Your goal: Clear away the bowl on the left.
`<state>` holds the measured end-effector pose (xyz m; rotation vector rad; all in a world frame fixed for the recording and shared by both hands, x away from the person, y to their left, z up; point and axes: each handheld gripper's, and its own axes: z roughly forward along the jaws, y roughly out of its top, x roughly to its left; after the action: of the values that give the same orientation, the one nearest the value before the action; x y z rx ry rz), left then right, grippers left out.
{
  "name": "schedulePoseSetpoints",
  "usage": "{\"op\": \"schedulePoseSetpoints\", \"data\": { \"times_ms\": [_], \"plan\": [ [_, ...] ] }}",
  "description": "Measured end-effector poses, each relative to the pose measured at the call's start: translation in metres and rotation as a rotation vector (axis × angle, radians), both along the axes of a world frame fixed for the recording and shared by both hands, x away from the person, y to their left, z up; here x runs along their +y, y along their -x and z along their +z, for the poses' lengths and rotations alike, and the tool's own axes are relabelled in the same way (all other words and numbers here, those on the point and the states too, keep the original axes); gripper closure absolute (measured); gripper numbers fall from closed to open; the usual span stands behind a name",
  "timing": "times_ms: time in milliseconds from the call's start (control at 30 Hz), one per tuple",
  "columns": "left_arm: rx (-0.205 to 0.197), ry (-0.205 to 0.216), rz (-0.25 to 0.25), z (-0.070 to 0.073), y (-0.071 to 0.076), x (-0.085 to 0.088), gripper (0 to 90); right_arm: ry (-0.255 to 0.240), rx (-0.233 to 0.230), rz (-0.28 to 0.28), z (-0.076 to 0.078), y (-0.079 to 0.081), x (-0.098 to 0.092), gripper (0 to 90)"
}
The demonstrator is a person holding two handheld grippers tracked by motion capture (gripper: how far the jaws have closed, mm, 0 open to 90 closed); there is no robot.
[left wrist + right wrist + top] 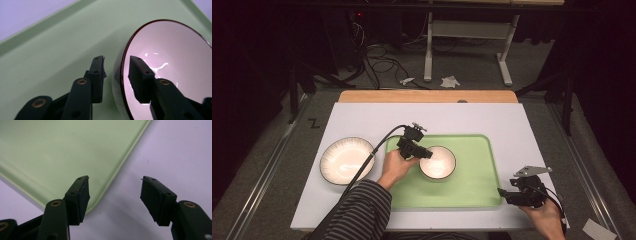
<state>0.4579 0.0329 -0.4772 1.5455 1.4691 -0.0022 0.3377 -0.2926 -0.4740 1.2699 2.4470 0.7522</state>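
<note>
Between my black left fingers [98, 75] I see a white bowl [438, 162] with a dark rim, on a pale green tray [472, 187]; my sleeve [362, 210] is grey-striped.

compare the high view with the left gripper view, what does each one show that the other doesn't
High view alone: the round white ribbed plate on the white table mat left of the tray, the striped sleeve, and the right claw hovering open off the tray's near right corner.

Left gripper view alone: the left claw up close, its jaws straddling the bowl's rim, one pad outside the wall, one inside, with gaps showing, so no squeeze.

Shared: the pale green plastic tray and the white dark-rimmed bowl standing on it.
</note>
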Motion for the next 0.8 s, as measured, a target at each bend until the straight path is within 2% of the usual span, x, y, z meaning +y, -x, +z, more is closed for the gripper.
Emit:
{"op": "schedulePoseSetpoints", "data": {
  "times_ms": [100, 200, 300, 433, 667, 800],
  "plan": [
    [-0.013, -0.003, -0.005, 0.002, 0.001, 0.002, 56.9, -0.004, 0.005, -0.004, 0.000, -0.001, -0.002, 41.4],
    [-0.026, 0.004, 0.001, 0.003, 0.002, 0.002, 53.0, -0.003, 0.005, -0.004, 0.000, -0.002, -0.002, 41.4],
    [-0.041, -0.008, -0.010, 0.004, 0.004, 0.003, 48.9, 0.000, 0.001, 0.005, 0.000, -0.002, 0.000, 41.3],
    [-0.052, -0.004, -0.009, 0.006, 0.006, 0.005, 47.4, 0.000, 0.004, 0.006, 0.000, -0.003, 0.000, 41.4],
    [-0.043, 0.009, -0.012, 0.009, 0.006, 0.008, 43.7, 0.004, 0.011, 0.015, -0.001, -0.005, 0.000, 41.3],
    [-0.071, 0.030, -0.003, 0.015, 0.010, 0.012, 43.1, 0.005, 0.010, 0.022, -0.001, -0.007, 0.002, 41.3]
  ]
}}
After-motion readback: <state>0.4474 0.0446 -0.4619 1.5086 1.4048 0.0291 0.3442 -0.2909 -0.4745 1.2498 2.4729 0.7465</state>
